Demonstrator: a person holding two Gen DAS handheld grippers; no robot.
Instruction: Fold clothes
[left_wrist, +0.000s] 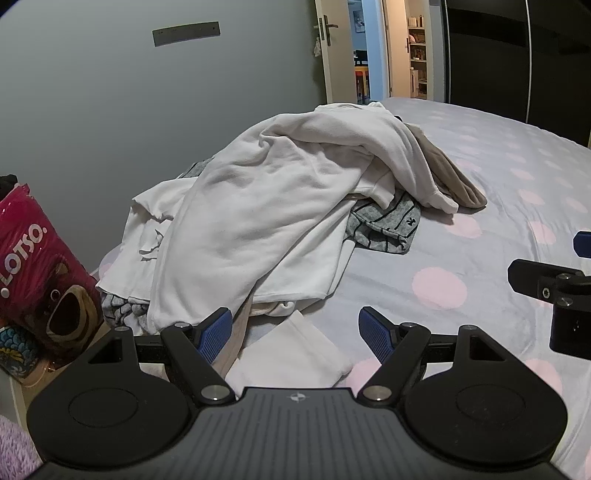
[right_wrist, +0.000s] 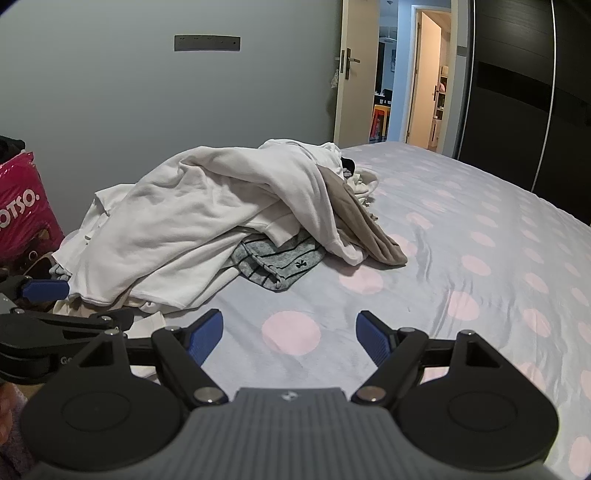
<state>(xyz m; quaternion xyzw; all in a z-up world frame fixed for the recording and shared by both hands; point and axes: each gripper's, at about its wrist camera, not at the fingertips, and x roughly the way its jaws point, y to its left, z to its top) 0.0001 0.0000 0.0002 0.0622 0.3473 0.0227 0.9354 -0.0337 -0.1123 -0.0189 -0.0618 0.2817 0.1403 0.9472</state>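
- Clothes pile (left_wrist: 258, 221) heaped on bed (left_wrist: 480, 206), left-of-centre in both views; nothing folded in it yet, as far as I can tell.
- Top layer: big white sweatshirt (left_wrist: 251, 206) draped over all. Under it a grey striped garment (left_wrist: 384, 229) pokes out on the right side, a taupe piece (left_wrist: 450, 177) at the far right edge.
- Small white folded-looking cloth (left_wrist: 291, 354) lies just in front of the pile, betw. the left pads.
- Judgement: step in hand = pick first item. Best to take the sweatshirt off the top by hem or shoulder edge, lift clear so lower layers don't drag, spread it flat on the bare dotted sheet to the right.
- Left gripper (left_wrist: 295, 332): jaws wide, empty, tilted down at the pile's near edge, pads not touching fabric I can see.
- Right gripper (right_wrist: 290, 332): jaws wide, empty, over bare sheet, near pile but apart.
- Grippers side by side, close together.
- Pink LOTSO bag (left_wrist: 37, 266) off bed's left edge; keep clear.
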